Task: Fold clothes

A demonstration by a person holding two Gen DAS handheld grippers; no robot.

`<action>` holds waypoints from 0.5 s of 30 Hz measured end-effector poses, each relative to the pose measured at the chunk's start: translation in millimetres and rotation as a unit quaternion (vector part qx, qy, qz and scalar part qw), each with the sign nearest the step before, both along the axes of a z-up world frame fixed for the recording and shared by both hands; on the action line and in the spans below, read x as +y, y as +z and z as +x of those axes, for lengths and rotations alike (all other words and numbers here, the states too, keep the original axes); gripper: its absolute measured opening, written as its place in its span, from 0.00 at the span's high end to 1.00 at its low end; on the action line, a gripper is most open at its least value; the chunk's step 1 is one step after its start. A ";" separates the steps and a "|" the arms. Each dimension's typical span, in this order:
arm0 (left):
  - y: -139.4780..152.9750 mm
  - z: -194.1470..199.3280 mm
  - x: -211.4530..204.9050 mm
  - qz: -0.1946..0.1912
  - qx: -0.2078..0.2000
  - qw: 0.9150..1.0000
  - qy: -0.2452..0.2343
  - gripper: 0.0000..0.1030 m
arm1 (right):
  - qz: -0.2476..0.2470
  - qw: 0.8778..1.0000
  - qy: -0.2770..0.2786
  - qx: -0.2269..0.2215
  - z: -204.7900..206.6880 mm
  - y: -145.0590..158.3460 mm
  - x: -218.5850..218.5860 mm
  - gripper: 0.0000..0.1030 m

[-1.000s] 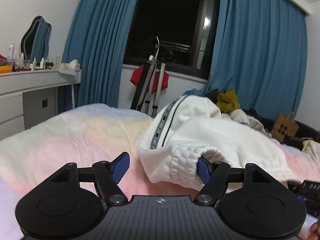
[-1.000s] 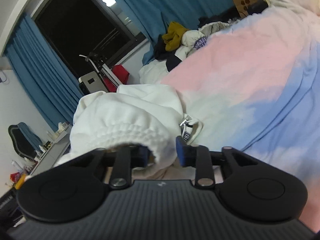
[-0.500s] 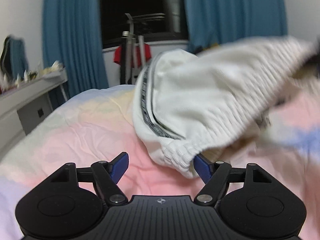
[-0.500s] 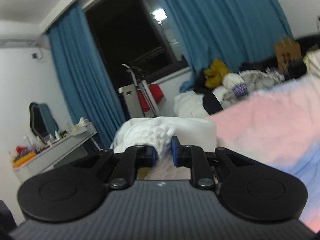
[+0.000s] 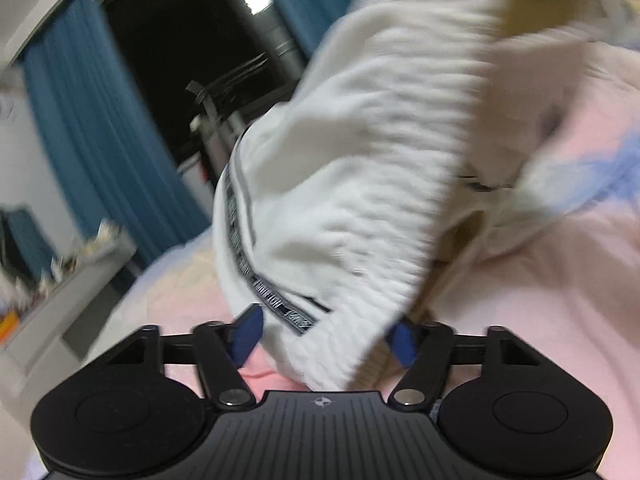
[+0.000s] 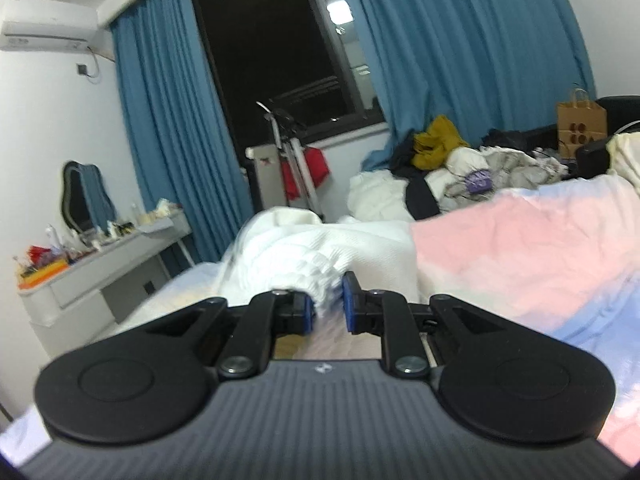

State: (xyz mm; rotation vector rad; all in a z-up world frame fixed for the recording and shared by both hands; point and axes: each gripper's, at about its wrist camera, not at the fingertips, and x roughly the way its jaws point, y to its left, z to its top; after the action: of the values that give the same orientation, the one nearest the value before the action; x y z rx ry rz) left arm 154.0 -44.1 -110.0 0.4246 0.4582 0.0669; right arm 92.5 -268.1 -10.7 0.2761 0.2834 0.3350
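A white garment [image 5: 352, 160] with a ribbed elastic waistband and a black lettered side stripe hangs stretched above the pastel bed cover [image 5: 540, 300]. My left gripper [image 5: 325, 336] has the lower waistband corner between its blue pads; its jaws are closing, and a sliver of pink still shows beside the left pad. The left wrist view is blurred and tilted. In the right wrist view, my right gripper [image 6: 327, 308] is shut on a bunched piece of the garment's [image 6: 360, 244] ribbed edge, held above the bed cover [image 6: 520, 248].
A heap of mixed clothes [image 6: 460, 164] lies at the bed's far side, with a brown paper bag [image 6: 580, 120] behind it. A white dressing table [image 6: 100, 264] with small items stands at the left. A metal rack [image 6: 292, 168] stands under the dark window between blue curtains.
The right gripper has risen, lifting the waistband off the bed. The left view has rolled, and the left jaws have narrowed around the waistband's lower corner.
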 end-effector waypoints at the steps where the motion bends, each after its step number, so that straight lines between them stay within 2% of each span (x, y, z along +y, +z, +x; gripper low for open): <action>1: 4.0 2.9 6.6 -0.027 -0.002 1.000 0.011 0.63 | -0.002 1.000 -0.006 0.010 3.0 -6.3 -0.8 0.82; 3: 14.5 5.4 21.9 -0.082 -0.015 0.996 0.034 0.68 | -0.006 0.999 -0.018 0.031 9.1 -19.0 -2.2 0.82; 5: 27.6 4.7 38.1 -0.134 -0.036 0.989 0.053 0.76 | -0.009 0.998 -0.032 0.050 17.0 -31.7 -0.6 0.81; 8: 46.6 0.4 59.6 -0.194 -0.068 0.975 0.080 0.81 | -0.032 0.996 -0.043 0.069 24.3 -51.6 7.8 0.72; 10: 57.7 -6.3 79.1 -0.229 -0.087 0.965 0.096 0.81 | -0.063 0.994 -0.051 0.079 25.8 -64.5 16.5 0.51; 11: 62.9 -9.0 87.6 -0.244 -0.095 0.960 0.102 0.81 | -0.083 0.991 -0.057 0.084 25.7 -70.8 21.4 0.46; 12: 67.6 -10.4 93.6 -0.257 -0.101 0.955 0.104 0.81 | -0.109 0.988 -0.059 0.096 26.2 -79.5 27.7 0.34; 13: 71.8 -11.7 98.3 -0.264 -0.105 0.953 0.106 0.81 | -0.119 0.986 -0.058 0.098 26.3 -85.4 31.4 0.29; 15: 79.7 -14.5 104.9 -0.270 -0.111 0.950 0.106 0.81 | -0.131 0.985 -0.055 0.095 26.6 -95.0 37.7 0.26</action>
State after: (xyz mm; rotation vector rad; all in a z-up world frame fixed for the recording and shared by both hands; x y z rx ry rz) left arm 139.5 60.8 -30.4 -0.1735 0.2818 0.1897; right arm 119.1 -230.4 -105.7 0.0638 0.4943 0.1586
